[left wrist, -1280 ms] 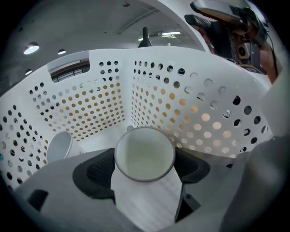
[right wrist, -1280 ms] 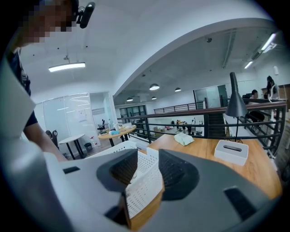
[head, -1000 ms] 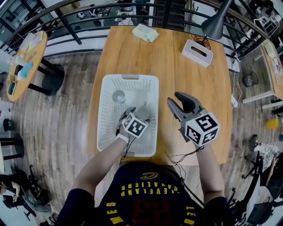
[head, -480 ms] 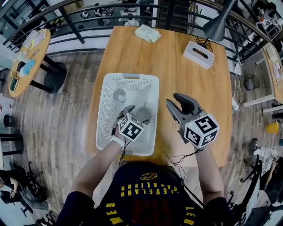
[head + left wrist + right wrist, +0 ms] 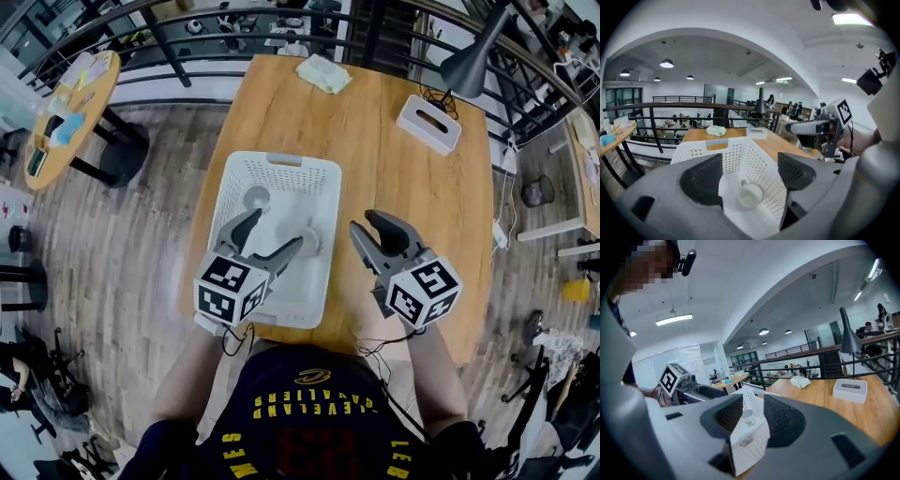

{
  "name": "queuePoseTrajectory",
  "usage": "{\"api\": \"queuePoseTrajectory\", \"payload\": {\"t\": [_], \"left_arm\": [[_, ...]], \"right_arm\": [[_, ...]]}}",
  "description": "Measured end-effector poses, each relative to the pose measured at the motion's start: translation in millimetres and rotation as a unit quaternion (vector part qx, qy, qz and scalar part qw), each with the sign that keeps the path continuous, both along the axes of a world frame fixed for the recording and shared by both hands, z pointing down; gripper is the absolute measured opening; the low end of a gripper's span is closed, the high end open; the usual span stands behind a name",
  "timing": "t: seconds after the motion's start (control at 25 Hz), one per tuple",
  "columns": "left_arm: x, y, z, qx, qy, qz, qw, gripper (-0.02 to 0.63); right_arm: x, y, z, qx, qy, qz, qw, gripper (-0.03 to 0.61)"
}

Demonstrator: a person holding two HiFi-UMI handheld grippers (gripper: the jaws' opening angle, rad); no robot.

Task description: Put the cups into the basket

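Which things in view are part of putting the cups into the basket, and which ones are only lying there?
Belong to the job: white basket; cup at its far end; second cup by its right wall.
Just lying about: white slotted box; pale cloth; lamp.

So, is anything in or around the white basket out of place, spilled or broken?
Nothing stands out. The far cup and the near cup are inside the white basket, which sits flat on the table. I see no spill and no damage.
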State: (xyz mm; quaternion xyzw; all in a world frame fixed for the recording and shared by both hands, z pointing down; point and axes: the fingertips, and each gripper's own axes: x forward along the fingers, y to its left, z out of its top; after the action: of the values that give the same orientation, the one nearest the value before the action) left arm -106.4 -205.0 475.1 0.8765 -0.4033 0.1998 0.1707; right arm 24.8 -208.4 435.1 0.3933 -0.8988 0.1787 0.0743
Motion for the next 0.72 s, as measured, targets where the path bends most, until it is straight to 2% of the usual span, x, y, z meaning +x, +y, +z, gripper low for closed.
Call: {"api": "queuePoseTrajectory", "payload": {"t": [0.04, 0.12, 0.24, 0.28, 0.36, 0.44, 0.52, 0.72], "left_arm": [[2, 6, -7, 0.003, 0.015, -0.003, 0.9999, 0.367], [5, 19, -19, 0.01, 0.05, -0.008, 0.9987, 0.27], [12, 37, -38, 0.02, 0.111, -0.016, 0.9934, 0.078], [16, 43, -41, 0.022, 0.127, -0.017, 0.9915, 0.035], [25, 56, -43, 0.022, 0.144, -0.017, 0.9892, 0.012], [32, 68, -42, 0.024, 0.153, -0.014, 0.9878, 0.011], [37, 79, -44, 0.029, 0.162, -0.014, 0.9863, 0.011], [51, 101, -42, 0.032, 0.175, -0.031, 0.9835, 0.011]], "right_arm": [[-4, 4, -1, 0.001, -0.003, 0.0, 1.0, 0.144], [-13, 12, -4, 0.002, -0.01, 0.001, 1.0, 0.138], [-23, 25, -6, 0.007, -0.022, 0.004, 1.0, 0.124], [-25, 31, -6, 0.007, -0.027, 0.003, 1.0, 0.116], [-30, 43, -6, 0.004, -0.044, -0.008, 0.999, 0.093], [-39, 57, -9, 0.0, -0.071, -0.03, 0.997, 0.025], [-47, 70, -13, 0.003, -0.087, -0.052, 0.995, 0.014], [-45, 92, -15, 0.032, -0.073, -0.064, 0.995, 0.012]]}}
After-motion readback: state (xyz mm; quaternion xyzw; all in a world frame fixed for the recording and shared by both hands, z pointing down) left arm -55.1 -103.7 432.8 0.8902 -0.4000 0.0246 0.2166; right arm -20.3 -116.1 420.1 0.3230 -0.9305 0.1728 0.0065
